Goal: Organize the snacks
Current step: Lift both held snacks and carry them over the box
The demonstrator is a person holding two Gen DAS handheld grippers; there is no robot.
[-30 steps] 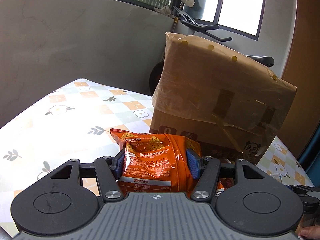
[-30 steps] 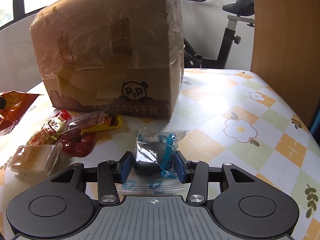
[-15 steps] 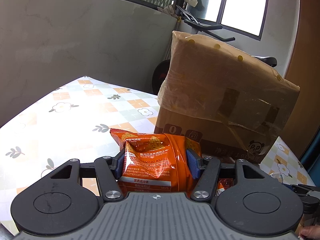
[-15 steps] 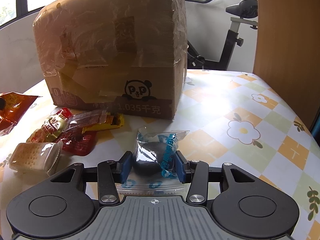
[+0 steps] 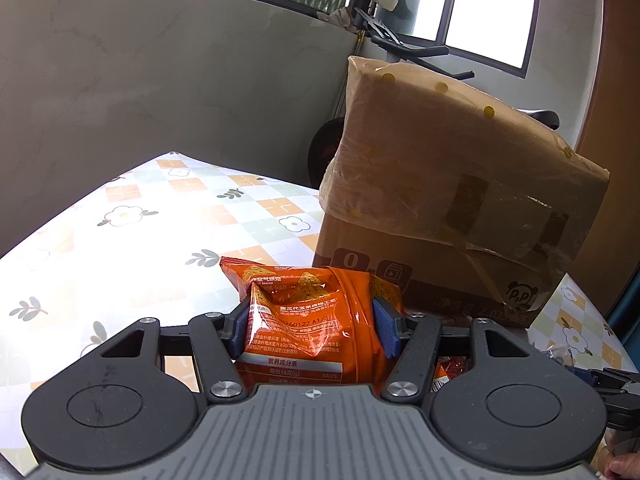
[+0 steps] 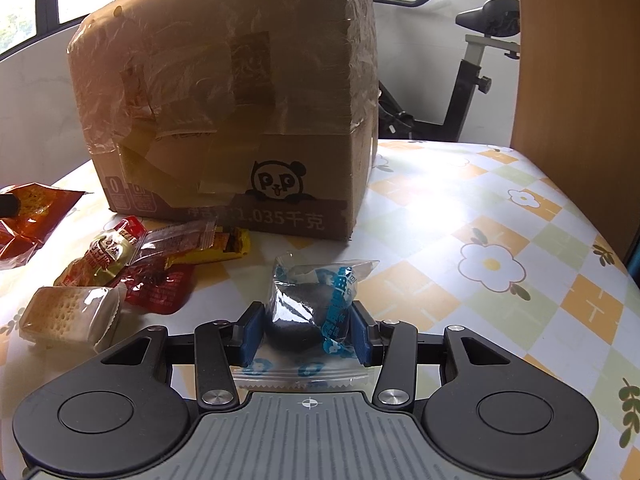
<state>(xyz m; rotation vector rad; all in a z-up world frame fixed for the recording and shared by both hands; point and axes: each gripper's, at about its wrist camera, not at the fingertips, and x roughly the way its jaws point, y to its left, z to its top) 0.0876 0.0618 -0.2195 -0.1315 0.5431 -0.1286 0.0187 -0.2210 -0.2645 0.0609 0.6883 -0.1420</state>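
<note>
The left gripper (image 5: 312, 326) is angled downward, clamped on an orange chip bag (image 5: 312, 320) above the table (image 5: 120, 240); the right gripper (image 6: 307, 334) (likewise tilted) is clenched on a clear-wrapped dark snack (image 6: 304, 308) — before the cardboard box (image 6: 240, 100).

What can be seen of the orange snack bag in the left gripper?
The orange snack bag is a glossy, crinkled foil-like packet printed with chip pictures, white text and a white nutrition panel on its lower part. It stands roughly upright, puffed, pinched at its sides between the blue pads of the left gripper. It sits in front of the taped cardboard box. Whether its bottom touches the table is hidden.
</note>
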